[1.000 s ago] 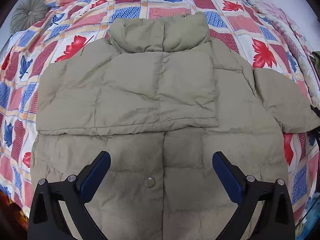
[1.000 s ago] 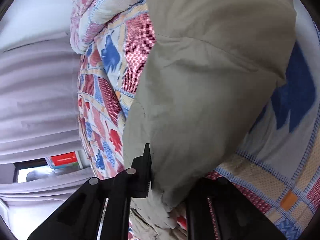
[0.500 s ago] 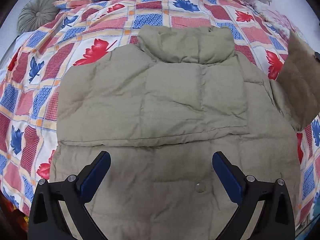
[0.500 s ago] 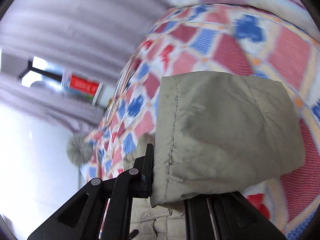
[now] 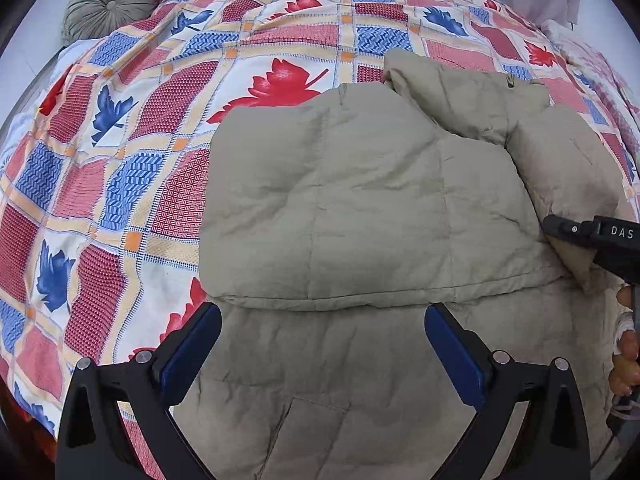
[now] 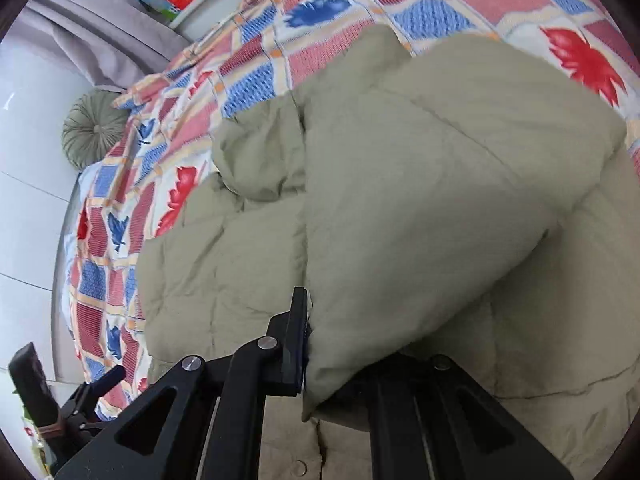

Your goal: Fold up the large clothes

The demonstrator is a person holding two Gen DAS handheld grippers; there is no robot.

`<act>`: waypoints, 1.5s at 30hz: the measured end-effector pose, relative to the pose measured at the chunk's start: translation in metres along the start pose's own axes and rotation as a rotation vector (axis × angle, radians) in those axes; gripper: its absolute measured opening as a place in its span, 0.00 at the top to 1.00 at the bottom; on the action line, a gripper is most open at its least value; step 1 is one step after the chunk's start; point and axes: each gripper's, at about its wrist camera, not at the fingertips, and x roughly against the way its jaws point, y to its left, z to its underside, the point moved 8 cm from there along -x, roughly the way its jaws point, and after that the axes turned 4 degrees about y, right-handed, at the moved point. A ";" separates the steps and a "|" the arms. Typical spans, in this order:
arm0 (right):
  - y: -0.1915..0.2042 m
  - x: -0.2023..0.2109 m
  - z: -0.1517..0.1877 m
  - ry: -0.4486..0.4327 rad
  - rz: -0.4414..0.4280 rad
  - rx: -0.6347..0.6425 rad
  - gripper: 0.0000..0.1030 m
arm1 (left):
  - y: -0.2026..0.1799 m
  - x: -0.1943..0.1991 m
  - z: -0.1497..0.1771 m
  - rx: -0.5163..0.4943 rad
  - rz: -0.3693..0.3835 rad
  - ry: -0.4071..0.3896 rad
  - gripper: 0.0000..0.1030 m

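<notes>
Between the right gripper's [image 6: 320, 360] fingers sits the cuff of the jacket's right sleeve [image 6: 420, 208], pinched tight and held over the puffer jacket [image 5: 360, 208], just right of the folded left sleeve. Toward the jacket's hem, the left gripper [image 5: 320, 344] hovers, fingers spread and empty, on the bed [image 5: 120, 168].
</notes>
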 end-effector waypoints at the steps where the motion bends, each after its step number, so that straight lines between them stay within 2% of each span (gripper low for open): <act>1: -0.007 -0.006 0.003 0.009 0.009 -0.023 0.90 | -0.001 -0.002 0.000 0.000 0.007 0.003 0.01; 3: -0.013 -0.008 0.008 0.016 0.000 -0.060 0.89 | -0.003 -0.006 -0.002 -0.001 0.027 0.005 0.01; 5: -0.014 0.001 0.013 0.022 -0.037 -0.089 0.70 | -0.006 -0.007 -0.005 -0.002 0.045 0.005 0.01; 6: -0.012 0.009 0.016 0.021 -0.066 -0.095 0.43 | -0.006 -0.008 -0.007 0.001 0.060 0.006 0.01; 7: -0.011 0.018 0.017 0.008 -0.084 -0.097 0.23 | -0.005 -0.008 -0.011 0.008 0.077 0.006 0.01; 11: -0.016 0.056 0.010 -0.077 -0.064 -0.105 0.22 | 0.002 -0.009 -0.027 0.037 0.109 0.004 0.01; 15: -0.044 0.079 -0.014 -0.180 -0.073 -0.247 0.22 | 0.010 -0.004 -0.043 0.049 0.122 -0.026 0.01; 18: -0.068 0.083 -0.031 -0.217 -0.113 -0.391 0.23 | 0.017 0.000 -0.051 0.058 0.142 -0.037 0.01; 19: -0.072 0.083 -0.036 -0.226 -0.122 -0.425 0.29 | 0.018 0.000 -0.054 0.061 0.152 -0.039 0.01; 20: -0.073 0.084 -0.041 -0.230 -0.124 -0.442 0.50 | 0.020 0.001 -0.056 0.066 0.164 -0.041 0.01; 22: -0.061 0.083 -0.052 -0.233 -0.132 -0.404 0.75 | 0.024 0.003 -0.059 0.082 0.199 -0.045 0.01; 23: -0.047 0.081 -0.057 -0.234 -0.129 -0.352 0.81 | 0.026 0.004 -0.060 0.094 0.220 -0.046 0.01; 25: -0.012 0.082 -0.061 -0.226 -0.114 -0.191 0.82 | 0.030 0.005 -0.061 0.128 0.274 -0.041 0.01; 29: 0.068 0.054 -0.037 -0.161 0.006 0.175 0.82 | 0.033 0.004 -0.062 0.200 0.395 -0.030 0.01; 33: 0.104 0.008 0.011 -0.044 0.152 0.410 0.79 | 0.031 0.002 -0.062 0.247 0.514 -0.018 0.01; 34: 0.105 -0.002 0.022 -0.011 0.181 0.441 0.65 | 0.029 0.002 -0.062 0.257 0.542 -0.014 0.01; 35: 0.105 -0.011 0.033 0.018 0.205 0.468 0.43 | 0.027 0.002 -0.063 0.269 0.571 -0.008 0.01; 36: 0.105 -0.014 0.040 0.029 0.210 0.479 0.35 | 0.024 0.002 -0.064 0.279 0.599 -0.003 0.01; 37: 0.104 -0.013 0.047 0.036 0.204 0.486 0.32 | 0.021 0.001 -0.064 0.284 0.618 0.003 0.01; 42: 0.073 0.024 0.062 0.015 0.202 0.437 0.32 | -0.004 -0.002 -0.068 0.252 0.666 0.027 0.01; 45: 0.022 0.060 0.060 -0.022 0.245 0.339 0.32 | -0.025 -0.015 -0.067 0.213 0.668 0.065 0.01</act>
